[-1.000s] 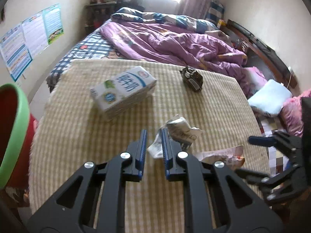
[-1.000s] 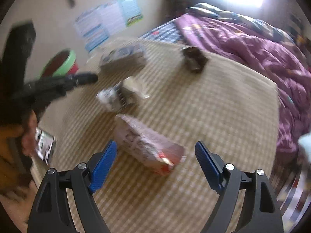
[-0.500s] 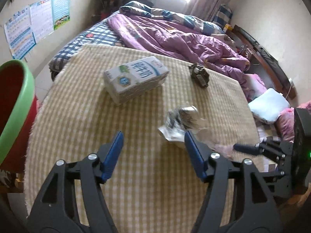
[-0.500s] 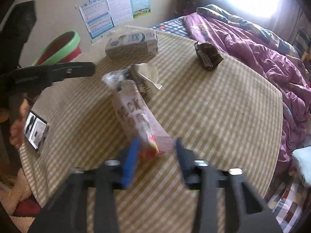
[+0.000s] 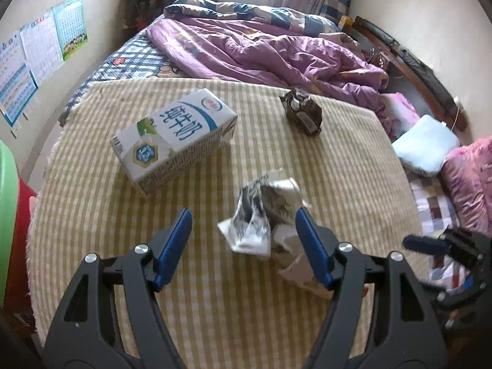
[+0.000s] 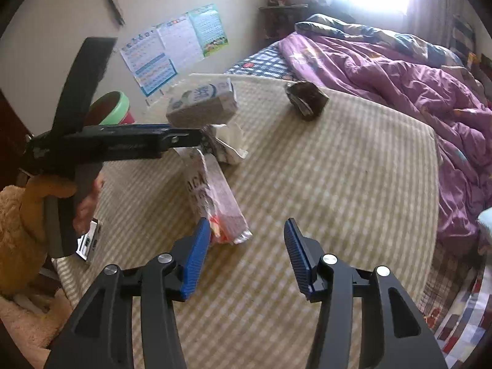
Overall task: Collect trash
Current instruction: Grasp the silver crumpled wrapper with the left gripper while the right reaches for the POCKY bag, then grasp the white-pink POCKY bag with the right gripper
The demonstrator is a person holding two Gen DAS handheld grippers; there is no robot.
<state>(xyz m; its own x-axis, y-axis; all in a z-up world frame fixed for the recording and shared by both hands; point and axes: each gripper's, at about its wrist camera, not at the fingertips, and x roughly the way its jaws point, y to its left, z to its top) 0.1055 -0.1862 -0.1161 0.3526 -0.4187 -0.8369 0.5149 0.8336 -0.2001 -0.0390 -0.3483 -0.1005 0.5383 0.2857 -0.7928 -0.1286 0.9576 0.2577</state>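
A crumpled white and grey wrapper [image 5: 261, 215] lies on the yellow checked table [image 5: 92, 203], between the fingers of my left gripper [image 5: 246, 240]. Its jaws are opening and the pads do not press on the wrapper. A long pink and white snack packet [image 6: 215, 200] lies flat, its near end just ahead of the left finger of my right gripper [image 6: 246, 249]. That gripper's jaws are opening too, with nothing between them. Further back are a blue and white milk carton [image 5: 175, 135] on its side and a dark crumpled wad [image 5: 303, 112].
A green-rimmed red bin [image 6: 113, 107] stands off the table's left edge. A phone [image 6: 89, 243] lies near the front left edge, under a hand [image 6: 89, 206] with a mustard sleeve. Behind the table is a bed with a purple quilt [image 5: 276, 49].
My left gripper went from shut to wide and dropped over the crumpled wrapper. My right gripper closed at the snack packet's near end, then parted again; the packet still lies on the table.
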